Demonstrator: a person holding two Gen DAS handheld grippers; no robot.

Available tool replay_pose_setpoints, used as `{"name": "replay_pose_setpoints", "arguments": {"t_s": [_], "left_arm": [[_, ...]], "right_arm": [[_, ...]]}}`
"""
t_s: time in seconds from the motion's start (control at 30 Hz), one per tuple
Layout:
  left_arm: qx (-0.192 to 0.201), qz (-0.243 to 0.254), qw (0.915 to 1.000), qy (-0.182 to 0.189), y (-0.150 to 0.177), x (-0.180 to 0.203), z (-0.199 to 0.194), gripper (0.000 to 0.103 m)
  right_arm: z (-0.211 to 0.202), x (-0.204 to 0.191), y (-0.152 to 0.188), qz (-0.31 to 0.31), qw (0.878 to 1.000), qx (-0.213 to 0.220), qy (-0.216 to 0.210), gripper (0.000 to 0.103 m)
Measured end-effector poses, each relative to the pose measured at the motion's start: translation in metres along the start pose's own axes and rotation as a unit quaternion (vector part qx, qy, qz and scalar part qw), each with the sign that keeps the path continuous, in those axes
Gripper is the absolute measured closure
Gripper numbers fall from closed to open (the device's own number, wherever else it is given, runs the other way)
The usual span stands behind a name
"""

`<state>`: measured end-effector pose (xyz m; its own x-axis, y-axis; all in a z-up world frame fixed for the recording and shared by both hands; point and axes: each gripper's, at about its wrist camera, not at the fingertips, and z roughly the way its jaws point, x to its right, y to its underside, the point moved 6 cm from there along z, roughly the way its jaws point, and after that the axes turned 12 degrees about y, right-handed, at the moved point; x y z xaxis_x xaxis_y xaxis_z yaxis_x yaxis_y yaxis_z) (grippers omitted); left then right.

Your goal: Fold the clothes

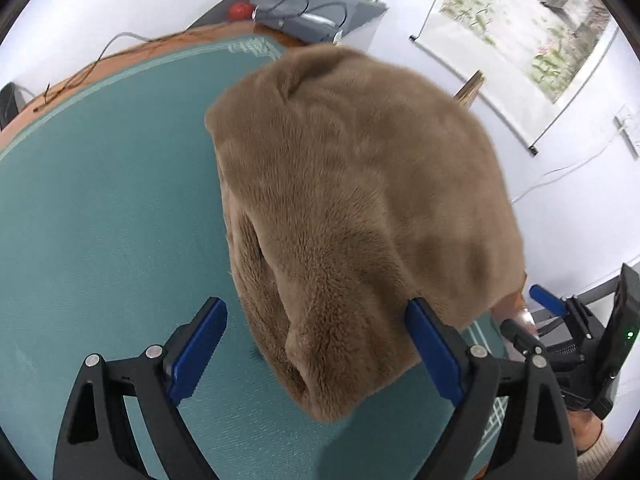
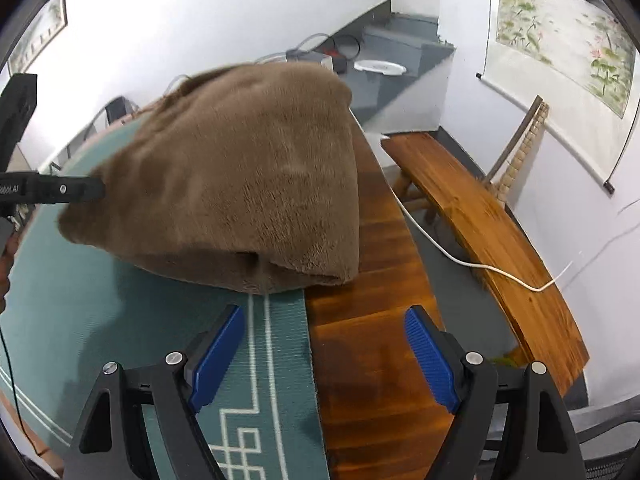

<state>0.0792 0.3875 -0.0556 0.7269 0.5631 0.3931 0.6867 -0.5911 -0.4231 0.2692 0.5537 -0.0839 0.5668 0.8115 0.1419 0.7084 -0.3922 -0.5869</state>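
Hovering: left gripper [image 1: 316, 354] wide, astride the folded brown fleece's [image 1: 352, 208] near end | right gripper [image 2: 324, 360] wide, empty, fleece just ahead | long axis runs away from both.

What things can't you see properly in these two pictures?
- Underside and inner layers of the brown fuzzy garment: hidden by its own folds, both views.
- What kind of garment it is: bundled up, no telling.
- Red round thing: too small, left wrist view.
- Wooden bench: its legs mostly hidden beneath its top, right wrist view.
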Motion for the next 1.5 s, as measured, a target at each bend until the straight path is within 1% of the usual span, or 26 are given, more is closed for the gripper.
{"name": "replay_pose_setpoints", "arguments": {"t_s": [0.07, 0.2, 0.23, 0.3, 0.37, 0.4, 0.43, 0.53, 0.57, 0.6, 0.67, 0.7, 0.73, 0.8, 0.87, 0.97, 1.03, 1.07, 1.1, 1.17, 1.23, 1.33, 1.37, 1.4, 1.5], "left_arm": [[-0.003, -0.013, 0.9999, -0.001, 0.0, -0.004, 0.007, 0.01], [-0.01, -0.039, 0.9992, 0.004, 0.0, -0.011, 0.016, 0.01], [-0.012, -0.042, 0.999, 0.004, 0.0, -0.013, 0.017, 0.01], [-0.016, -0.041, 0.999, 0.001, 0.001, -0.014, 0.022, 0.009], [-0.019, -0.036, 0.9991, -0.006, 0.002, -0.013, 0.026, 0.008], [-0.02, -0.034, 0.9992, -0.007, 0.003, -0.013, 0.027, 0.008], [-0.021, -0.031, 0.9992, -0.009, 0.004, -0.012, 0.029, 0.008], [-0.021, -0.029, 0.9993, -0.009, 0.005, -0.01, 0.031, 0.006], [-0.022, -0.032, 0.9992, -0.01, 0.006, -0.012, 0.031, 0.005], [-0.022, -0.035, 0.9991, -0.011, 0.006, -0.015, 0.032, 0.004], [-0.024, -0.043, 0.9988, -0.004, 0.006, -0.017, 0.029, 0.004], [-0.023, -0.045, 0.9987, -0.001, 0.006, -0.017, 0.027, 0.004], [-0.023, -0.047, 0.9986, 0.001, 0.005, -0.017, 0.025, 0.004], [-0.013, -0.04, 0.9991, -0.002, 0.0, -0.013, 0.014, 0.004], [0.003, -0.033, 0.9994, -0.004, -0.011, -0.009, 0.001, 0.004], [0.029, -0.028, 0.9992, -0.002, -0.032, -0.004, -0.018, 0.004], [0.041, -0.032, 0.9986, 0.0, -0.041, -0.004, -0.03, 0.004], [0.047, -0.03, 0.9984, -0.005, -0.044, -0.004, -0.036, 0.004], [0.053, -0.028, 0.9981, -0.011, -0.046, -0.005, -0.042, 0.004], [0.055, -0.023, 0.9979, -0.025, -0.038, -0.002, -0.049, 0.004], [0.052, -0.02, 0.9978, -0.038, -0.03, -0.002, -0.053, 0.004], [0.038, -0.03, 0.9977, -0.047, -0.014, -0.007, -0.041, 0.003], [0.029, -0.036, 0.9978, -0.047, -0.009, -0.009, -0.034, 0.003], [0.02, -0.043, 0.9978, -0.046, -0.004, -0.01, -0.027, 0.003], [0.002, -0.05, 0.9971, -0.057, 0.009, -0.005, -0.028, 0.003]], "right_arm": [[0.01, -0.001, -0.009, 0.01, 1.0, 0.003, 0.005, 0.019], [0.019, 0.009, -0.015, 0.03, 0.999, 0.003, 0.011, 0.019], [0.022, 0.012, -0.016, 0.033, 0.999, 0.002, 0.019, 0.019], [0.03, 0.021, -0.018, 0.037, 0.998, -0.001, 0.051, 0.019], [0.035, 0.038, -0.017, 0.058, 0.995, -0.003, 0.084, 0.019], [0.036, 0.046, -0.016, 0.07, 0.993, -0.004, 0.097, 0.016], [0.038, 0.051, -0.015, 0.074, 0.992, -0.006, 0.107, 0.013], [0.044, 0.056, -0.014, 0.061, 0.99, -0.014, 0.13, 0.013], [0.046, 0.057, -0.013, 0.056, 0.988, -0.02, 0.144, 0.013], [0.047, 0.063, -0.011, 0.063, 0.986, -0.026, 0.152, 0.013], [0.047, 0.077, -0.006, 0.093, 0.983, -0.038, 0.153, 0.013], [0.04, 0.083, -0.006, 0.112, 0.984, -0.032, 0.135, 0.013], [0.027, 0.084, -0.01, 0.121, 0.986, -0.014, 0.115, 0.013], [0.003, 0.082, -0.02, 0.116, 0.988, 0.016, 0.101, 0.013], [-0.016, 0.074, -0.033, 0.112, 0.99, 0.043, 0.073, 0.013], [-0.041, 0.049, -0.057, 0.098, 0.992, 0.079, 0.032, 0.013], [-0.049, 0.027, -0.072, 0.082, 0.992, 0.092, 0.005, 0.013], [-0.051, 0.012, -0.077, 0.071, 0.993, 0.094, -0.012, 0.013], [-0.052, -0.004, -0.081, 0.058, 0.993, 0.093, -0.032, 0.013], [-0.046, -0.03, -0.081, 0.028, 0.995, 0.078, -0.047, 0.013], [-0.028, -0.055, -0.071, -0.007, 0.998, 0.035, -0.046, 0.013], [0.0, -0.073, -0.053, -0.028, 0.999, -0.027, -0.029, 0.01], [0.004, -0.075, -0.05, -0.034, 0.999, -0.035, -0.022, 0.006], [0.006, -0.077, -0.047, -0.038, 0.998, -0.04, -0.019, 0.005], [-0.004, -0.075, -0.048, -0.032, 0.998, -0.034, -0.034, 0.004]]}}
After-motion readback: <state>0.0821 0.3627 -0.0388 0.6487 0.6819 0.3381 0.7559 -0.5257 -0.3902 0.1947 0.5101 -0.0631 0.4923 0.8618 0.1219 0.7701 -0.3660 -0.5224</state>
